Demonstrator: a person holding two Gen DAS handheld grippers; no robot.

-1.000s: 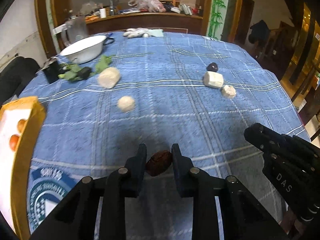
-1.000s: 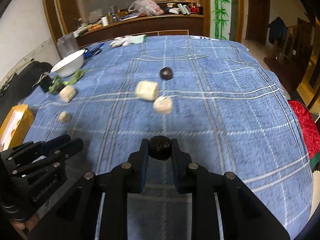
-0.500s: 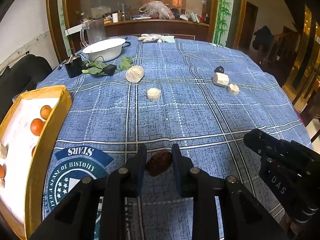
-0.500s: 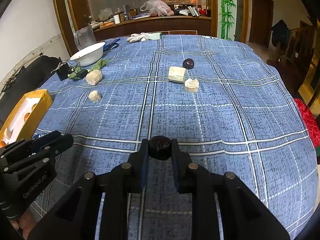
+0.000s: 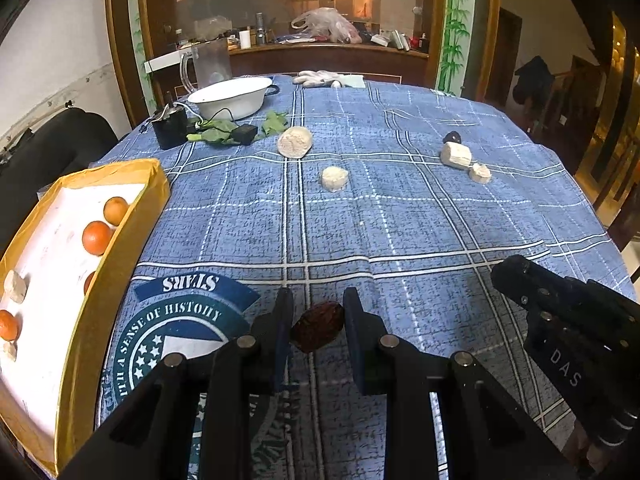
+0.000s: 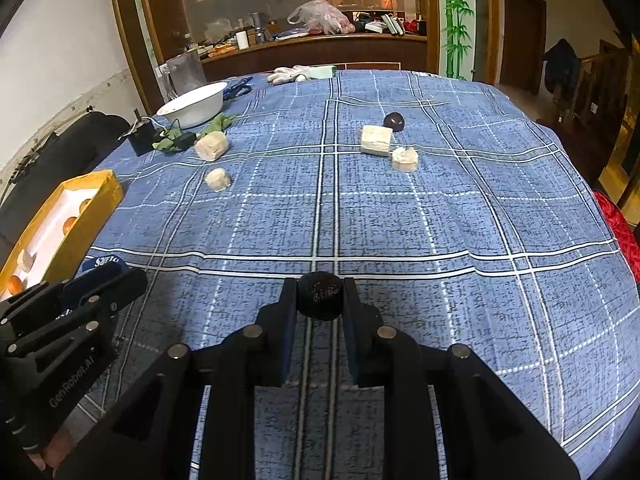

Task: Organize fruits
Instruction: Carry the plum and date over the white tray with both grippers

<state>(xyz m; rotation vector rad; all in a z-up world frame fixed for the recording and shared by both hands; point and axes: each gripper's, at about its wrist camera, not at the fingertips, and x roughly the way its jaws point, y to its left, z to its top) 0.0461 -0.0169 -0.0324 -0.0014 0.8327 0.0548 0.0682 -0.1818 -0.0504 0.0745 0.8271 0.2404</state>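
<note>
My left gripper (image 5: 317, 316) is shut on a dark red date (image 5: 317, 327), held above the blue checked tablecloth. My right gripper (image 6: 320, 300) is shut on a dark round fruit (image 6: 320, 296). A yellow box (image 5: 120, 248) with a white floor lies at the left and holds oranges (image 5: 97, 237) and pale chunks; it also shows in the right wrist view (image 6: 86, 216). On the cloth lie pale chunks (image 5: 335, 178) (image 5: 455, 155) and another dark fruit (image 6: 394, 121). The right gripper's body (image 5: 576, 332) shows in the left wrist view, the left one (image 6: 60, 328) in the right wrist view.
A white bowl (image 5: 230, 96), a glass jug (image 5: 208, 65), a black adapter with cable (image 5: 170, 132), green leaves (image 5: 218, 134) and white gloves (image 5: 320, 78) sit at the table's far side. A black chair (image 5: 48, 148) stands at the left, a red cushion (image 6: 622, 232) at the right.
Both grippers have pulled back and turned left, each keeping its fruit. The yellow box has come further into the left wrist view. The far objects look smaller.
</note>
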